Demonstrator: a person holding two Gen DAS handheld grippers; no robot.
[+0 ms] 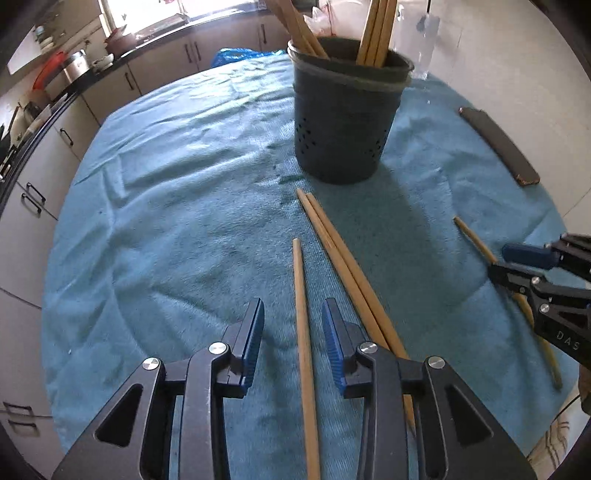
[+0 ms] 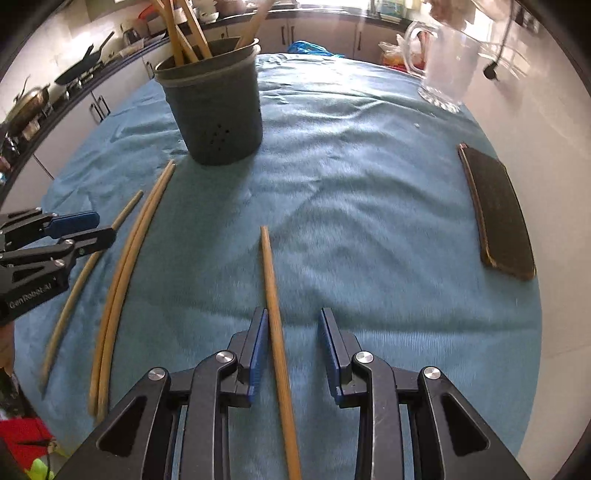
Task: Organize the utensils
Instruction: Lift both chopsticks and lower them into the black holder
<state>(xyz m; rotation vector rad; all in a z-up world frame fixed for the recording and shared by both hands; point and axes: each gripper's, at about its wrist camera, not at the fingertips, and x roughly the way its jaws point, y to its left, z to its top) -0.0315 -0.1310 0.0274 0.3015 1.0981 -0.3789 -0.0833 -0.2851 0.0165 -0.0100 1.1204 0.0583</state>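
Note:
A dark perforated utensil holder (image 1: 345, 118) stands on the blue cloth and holds several wooden chopsticks (image 1: 376, 33); it also shows in the right wrist view (image 2: 216, 110). My left gripper (image 1: 292, 339) is open, its jaws on either side of a single chopstick (image 1: 303, 332) that lies on the cloth. A pair of chopsticks (image 1: 347, 266) lies just to its right. My right gripper (image 2: 293, 345) is open, its jaws on either side of another single chopstick (image 2: 275, 317), which lies close to its left finger.
A blue cloth (image 1: 177, 192) covers the round table. A dark flat case (image 2: 496, 210) lies at the right edge. A glass pitcher (image 2: 445, 62) stands at the far right. Kitchen cabinets (image 1: 166, 66) and a counter with pans (image 2: 74, 74) lie beyond the table.

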